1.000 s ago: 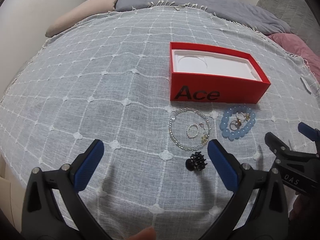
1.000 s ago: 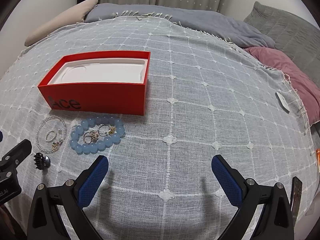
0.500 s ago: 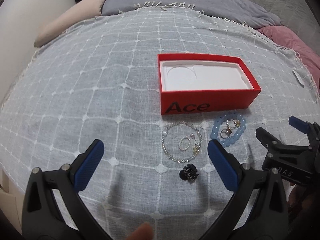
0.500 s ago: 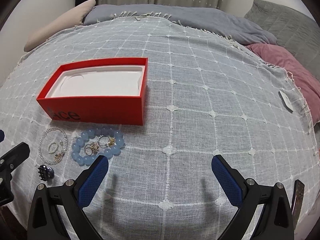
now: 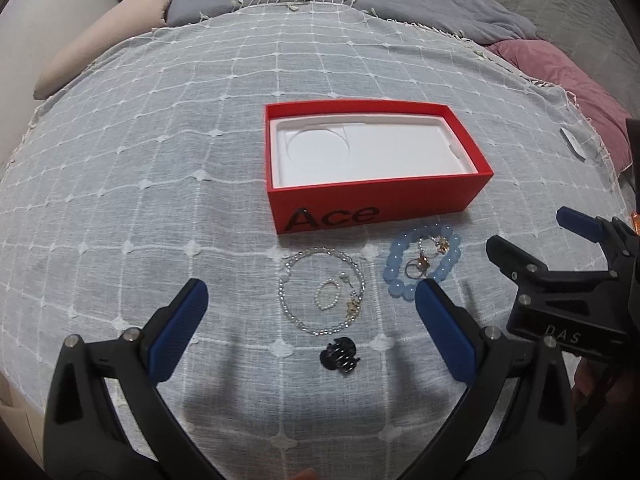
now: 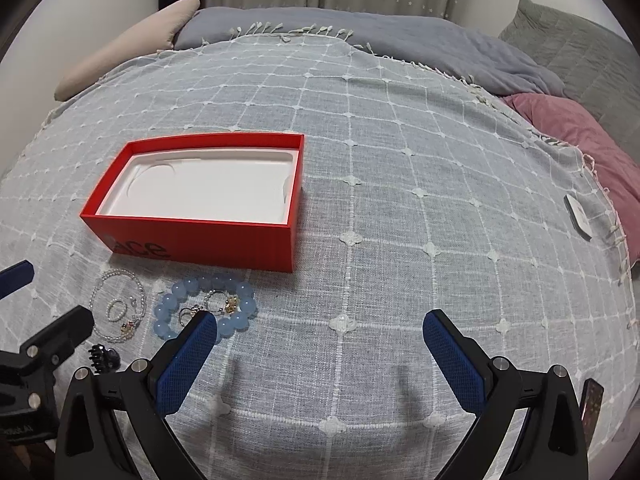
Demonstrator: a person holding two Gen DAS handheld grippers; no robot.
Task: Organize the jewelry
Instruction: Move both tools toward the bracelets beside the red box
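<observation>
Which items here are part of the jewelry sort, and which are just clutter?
Job:
red box, nothing in it
clear bead bracelet
small pearl ring
blue bead bracelet with rings inside its loop
black hair claw

Lying about:
white card near the cloth's edge
beige pillow
pink pillow

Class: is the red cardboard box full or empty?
Empty: the red cardboard box shows only its bare white moulded insert; no jewelry lies inside.
</observation>
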